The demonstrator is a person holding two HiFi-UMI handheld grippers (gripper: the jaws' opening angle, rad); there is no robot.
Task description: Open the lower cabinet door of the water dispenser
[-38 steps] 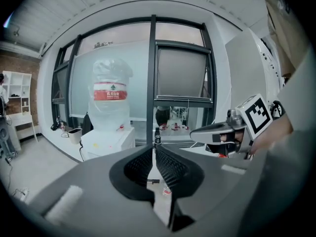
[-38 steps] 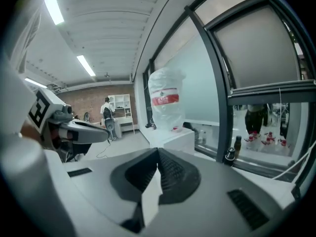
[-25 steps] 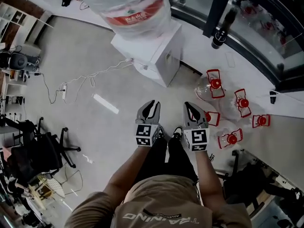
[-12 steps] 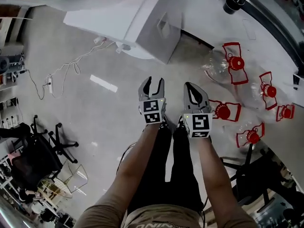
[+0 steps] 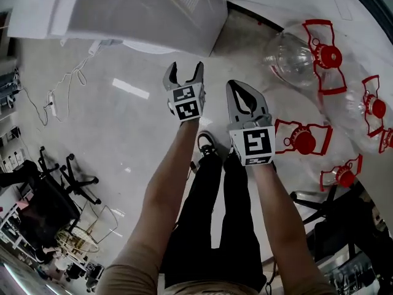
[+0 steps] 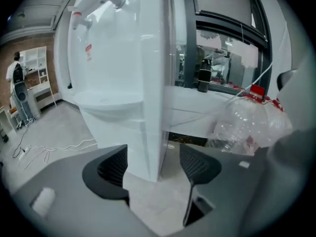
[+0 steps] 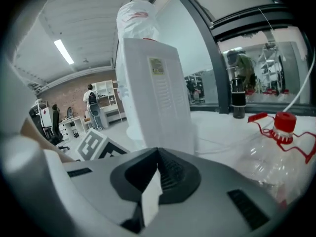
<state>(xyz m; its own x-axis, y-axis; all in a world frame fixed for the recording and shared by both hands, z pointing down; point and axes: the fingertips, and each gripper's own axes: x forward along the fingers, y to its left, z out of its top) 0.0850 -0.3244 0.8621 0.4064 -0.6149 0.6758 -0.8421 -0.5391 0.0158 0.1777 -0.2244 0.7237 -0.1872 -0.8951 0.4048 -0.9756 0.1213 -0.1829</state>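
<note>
The white water dispenser [image 5: 141, 11] fills the top of the head view, close in front of both grippers. In the left gripper view its front [image 6: 118, 73] shows red and blue taps near the top, a rounded ledge, and the lower front panel [image 6: 116, 137] below. My left gripper [image 5: 185, 67] points at the dispenser's bottom corner; its jaws [image 6: 155, 164] are opening with nothing between them. My right gripper [image 5: 239, 91] hangs beside it, a little nearer me, shut and empty. The right gripper view shows the shut jaws [image 7: 158, 174] and the dispenser's labelled side [image 7: 158, 98].
Several empty clear water bottles with red caps and handles [image 5: 307, 54] lie on the floor at the right, one close by [image 7: 276, 147]. A white cable and power strip [image 5: 67, 85] trail at the left. Office chairs [image 5: 55, 189] stand far left. Dark window frames [image 6: 222, 43] rise behind.
Both grippers and the head have sunk toward the floor, so the dispenser looms larger and closer. The left jaws went from shut to wide apart. The right jaws stayed shut.
</note>
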